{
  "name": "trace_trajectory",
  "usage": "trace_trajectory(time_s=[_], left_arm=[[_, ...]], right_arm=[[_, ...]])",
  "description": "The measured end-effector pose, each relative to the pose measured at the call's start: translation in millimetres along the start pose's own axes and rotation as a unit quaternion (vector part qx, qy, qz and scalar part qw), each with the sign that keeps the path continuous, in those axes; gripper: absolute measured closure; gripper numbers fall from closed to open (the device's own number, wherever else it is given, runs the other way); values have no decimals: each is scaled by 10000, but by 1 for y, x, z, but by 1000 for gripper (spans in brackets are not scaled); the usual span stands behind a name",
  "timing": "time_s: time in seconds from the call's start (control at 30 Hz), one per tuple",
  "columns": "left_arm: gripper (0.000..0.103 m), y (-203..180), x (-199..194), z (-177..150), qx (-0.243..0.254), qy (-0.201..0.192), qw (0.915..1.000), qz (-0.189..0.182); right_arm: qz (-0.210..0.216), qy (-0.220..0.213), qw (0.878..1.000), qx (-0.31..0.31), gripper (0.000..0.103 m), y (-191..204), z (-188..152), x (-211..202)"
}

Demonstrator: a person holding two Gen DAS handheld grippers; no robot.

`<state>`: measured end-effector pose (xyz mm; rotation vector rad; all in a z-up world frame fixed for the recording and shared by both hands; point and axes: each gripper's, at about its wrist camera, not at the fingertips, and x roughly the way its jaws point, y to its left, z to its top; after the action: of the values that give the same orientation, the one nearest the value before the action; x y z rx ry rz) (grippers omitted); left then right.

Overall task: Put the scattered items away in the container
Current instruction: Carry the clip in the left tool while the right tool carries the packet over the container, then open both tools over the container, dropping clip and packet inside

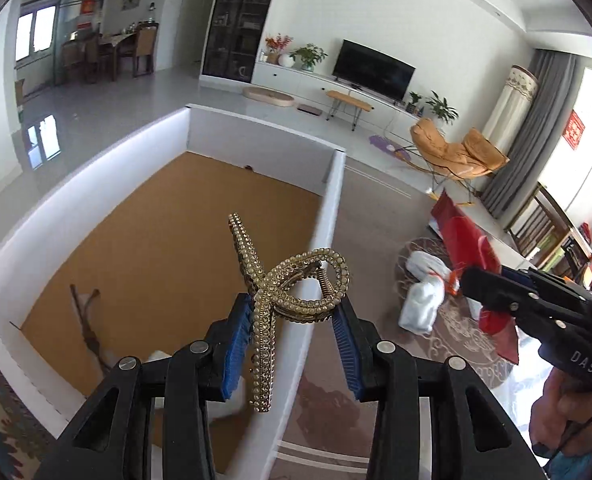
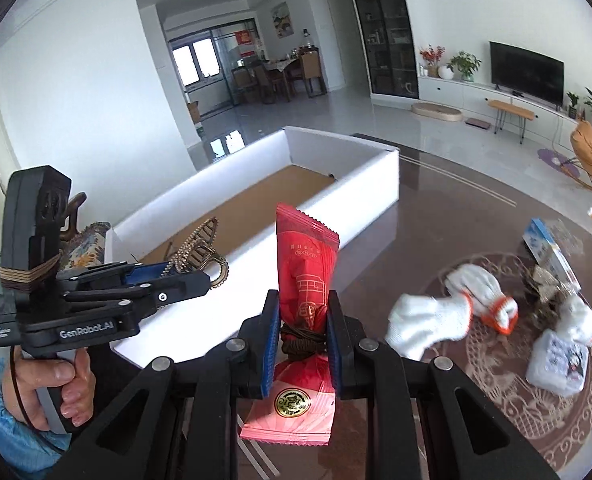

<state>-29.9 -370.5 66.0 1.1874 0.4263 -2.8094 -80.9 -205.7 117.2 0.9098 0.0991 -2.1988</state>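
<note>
Both items are carried raised above the worktop (image 2: pixel 436 208), presumably so they clear the container (image 1: pixel 328 216) wall before release. The left hand-held gripper (image 1: pixel 293 344) is closed to a moderate gap on the gold rhinestone hair claw (image 1: pixel 291 288); the blue pads (image 1: pixel 237 344) press its hinge end, and the claw hangs over the near wall of the container, partly above the brown floor inside. The right hand-held gripper (image 2: pixel 302 344) is clamped narrow on the red packet (image 2: pixel 306 280) at its cord-tied waist, packet upright, positioned beside the container's outer wall and not yet over it. Still on the worktop, well apart from the container: white gloves (image 2: pixel 436 320), a small white pack (image 2: pixel 556 364) and a blue-printed card (image 2: pixel 544 248). A dark thin object already lies inside the container, possibly a twig or strap; the view is too poor to say.
</note>
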Motion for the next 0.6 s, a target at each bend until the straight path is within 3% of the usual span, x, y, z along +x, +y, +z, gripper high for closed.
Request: trace_trajectory(time_s=[0.13,0.3,0.33,0.4,0.43,0.6], left_arm=[[62,73,25,23,-343,284,9978,489],[60,122,62,25,-816,870,9912,572],[57,127,67,24,-897,988,9892,613],[25,132,72,22,-1025,1093,9862,703],[19,133,72,22,-1066,1063,9862,691],[17,121,53,17,-1113,749,9884,716]], right_arm=[[365,155,9992,-50,82,45,53,69],[632,930,9930,371,78,68,66,162],[651,1152,9896,569,76,66,63,179],[774,1482,9817,914,67,61,59,203],[751,1582,9795,994,61,59,58,209],[793,1249,9838,1011,60,55,58,188]])
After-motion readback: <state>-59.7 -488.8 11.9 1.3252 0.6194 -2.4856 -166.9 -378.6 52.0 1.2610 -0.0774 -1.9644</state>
